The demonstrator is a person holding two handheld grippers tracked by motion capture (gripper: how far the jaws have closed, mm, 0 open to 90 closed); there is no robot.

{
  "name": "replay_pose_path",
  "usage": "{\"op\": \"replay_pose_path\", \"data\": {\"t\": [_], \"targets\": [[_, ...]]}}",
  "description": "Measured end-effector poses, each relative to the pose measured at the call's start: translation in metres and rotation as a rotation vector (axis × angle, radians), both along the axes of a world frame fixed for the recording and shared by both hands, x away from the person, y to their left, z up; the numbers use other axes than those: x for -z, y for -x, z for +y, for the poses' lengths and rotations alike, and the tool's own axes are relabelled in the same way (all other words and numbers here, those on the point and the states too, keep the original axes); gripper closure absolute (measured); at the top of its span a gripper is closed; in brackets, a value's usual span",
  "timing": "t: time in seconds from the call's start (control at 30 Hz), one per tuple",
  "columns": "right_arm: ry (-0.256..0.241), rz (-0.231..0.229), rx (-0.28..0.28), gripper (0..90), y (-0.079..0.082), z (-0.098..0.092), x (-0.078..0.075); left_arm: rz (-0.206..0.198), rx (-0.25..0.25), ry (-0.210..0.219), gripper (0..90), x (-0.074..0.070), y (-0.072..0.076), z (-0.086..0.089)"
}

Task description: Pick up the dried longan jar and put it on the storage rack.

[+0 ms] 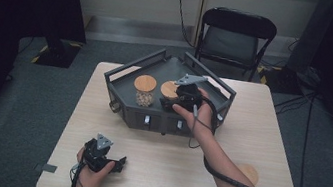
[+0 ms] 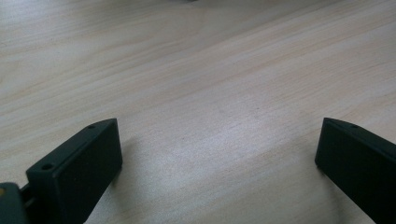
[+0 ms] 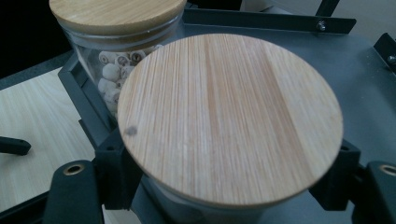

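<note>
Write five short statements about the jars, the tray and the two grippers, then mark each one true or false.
1. The right gripper has its jaws on either side of a jar with a wooden lid. True.
2. The left gripper holds a jar. False: its jaws stand wide apart over the bare table, with nothing between them.
3. A second lidded jar, with small pale pieces inside, stands in the dark tray. True.
4. Both jars stand on the tabletop outside the tray. False: both are inside the tray.
5. The chair lies tipped over on the floor. False: it stands upright beyond the far edge of the table.
</note>
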State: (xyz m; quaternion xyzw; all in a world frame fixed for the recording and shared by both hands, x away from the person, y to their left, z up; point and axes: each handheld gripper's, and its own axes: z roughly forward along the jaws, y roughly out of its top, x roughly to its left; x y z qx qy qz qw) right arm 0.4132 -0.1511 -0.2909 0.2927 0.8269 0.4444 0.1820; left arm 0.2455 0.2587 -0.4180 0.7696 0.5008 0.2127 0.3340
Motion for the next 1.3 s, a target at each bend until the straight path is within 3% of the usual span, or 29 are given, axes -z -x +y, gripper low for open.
{"op": "replay_pose_path", "data": {"t": [0.27,0.57,0.77,1.07,1.3], "targets": [[0.000,0.004,-0.002,24.4,-0.001,-0.001,-0.002,0.000,0.000,0.000,0.3,0.000,0.000,0.000],[0.022,0.030,0.007,8.4,-0.001,-0.004,-0.011,0.000,0.000,0.000,0.3,0.000,0.000,0.000],[0.020,0.037,0.016,4.1,0.002,-0.007,-0.011,0.000,-0.001,0.000,0.3,0.000,0.000,0.000],[-0.017,0.053,0.002,3.2,0.009,-0.021,-0.010,0.000,-0.001,0.000,0.3,0.000,0.000,0.000],[-0.013,0.052,-0.001,3.2,0.017,-0.031,-0.013,0.000,-0.001,0.000,0.3,0.000,0.000,0.000]]}}
